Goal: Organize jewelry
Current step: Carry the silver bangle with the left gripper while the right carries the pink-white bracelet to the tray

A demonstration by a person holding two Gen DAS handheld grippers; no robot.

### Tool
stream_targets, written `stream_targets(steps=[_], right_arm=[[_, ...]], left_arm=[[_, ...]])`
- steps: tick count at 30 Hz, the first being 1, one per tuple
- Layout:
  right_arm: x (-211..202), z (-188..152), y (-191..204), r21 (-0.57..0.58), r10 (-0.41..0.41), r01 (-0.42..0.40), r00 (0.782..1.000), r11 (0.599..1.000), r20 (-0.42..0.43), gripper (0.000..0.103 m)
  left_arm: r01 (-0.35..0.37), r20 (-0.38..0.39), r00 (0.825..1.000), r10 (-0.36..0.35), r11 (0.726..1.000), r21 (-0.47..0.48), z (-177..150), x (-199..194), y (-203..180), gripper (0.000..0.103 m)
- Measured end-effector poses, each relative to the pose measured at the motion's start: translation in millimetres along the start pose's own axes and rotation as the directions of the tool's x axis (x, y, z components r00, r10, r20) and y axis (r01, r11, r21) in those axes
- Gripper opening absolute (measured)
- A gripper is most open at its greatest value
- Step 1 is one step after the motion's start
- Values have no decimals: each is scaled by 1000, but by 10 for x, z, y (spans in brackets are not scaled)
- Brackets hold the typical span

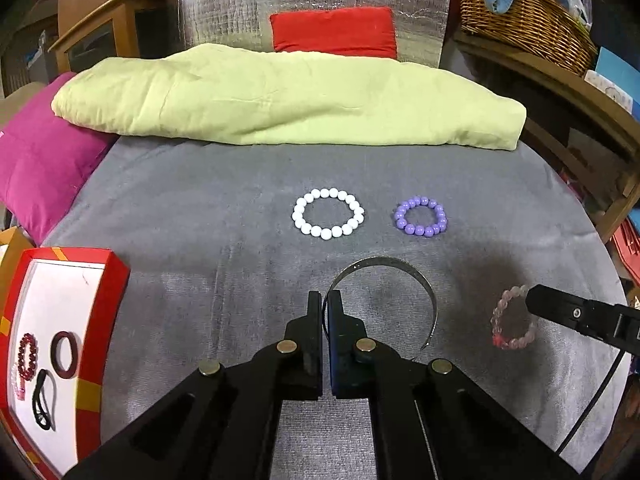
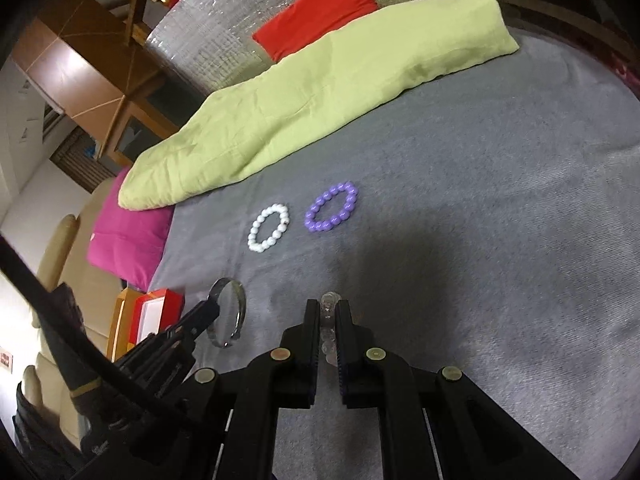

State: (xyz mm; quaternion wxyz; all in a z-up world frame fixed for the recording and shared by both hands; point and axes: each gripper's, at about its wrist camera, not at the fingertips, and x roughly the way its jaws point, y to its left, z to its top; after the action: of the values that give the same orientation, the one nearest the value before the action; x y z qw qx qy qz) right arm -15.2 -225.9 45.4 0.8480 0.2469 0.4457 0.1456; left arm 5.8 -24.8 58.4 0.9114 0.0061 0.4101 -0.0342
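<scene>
My left gripper (image 1: 325,300) is shut on one end of a thin silver metal bangle (image 1: 404,270), held above the grey cloth (image 1: 200,220); the bangle also shows in the right wrist view (image 2: 230,312). My right gripper (image 2: 329,308) is shut on a pale pink bead bracelet (image 2: 329,320); in the left wrist view that bracelet (image 1: 506,312) hangs from the right gripper (image 1: 530,300). A white bead bracelet (image 1: 328,213) and a purple bead bracelet (image 1: 421,216) lie on the cloth ahead. A red jewelry box (image 1: 108,276) at the left holds several pieces.
A folded green blanket (image 1: 280,96) lies across the back of the cloth, with a magenta cushion (image 1: 44,168) at the left and a red cushion (image 1: 334,32) behind. A wicker basket (image 1: 524,20) stands on wooden shelves at the right.
</scene>
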Motion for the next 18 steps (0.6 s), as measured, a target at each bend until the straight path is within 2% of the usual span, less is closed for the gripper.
stream_targets(steps=[18], right_arm=[[-146,-139,592,-119,9,-9,1000,993,0,8]], left_arm=[[-44,30,999,45,998,-46,-72,-297,391,3]])
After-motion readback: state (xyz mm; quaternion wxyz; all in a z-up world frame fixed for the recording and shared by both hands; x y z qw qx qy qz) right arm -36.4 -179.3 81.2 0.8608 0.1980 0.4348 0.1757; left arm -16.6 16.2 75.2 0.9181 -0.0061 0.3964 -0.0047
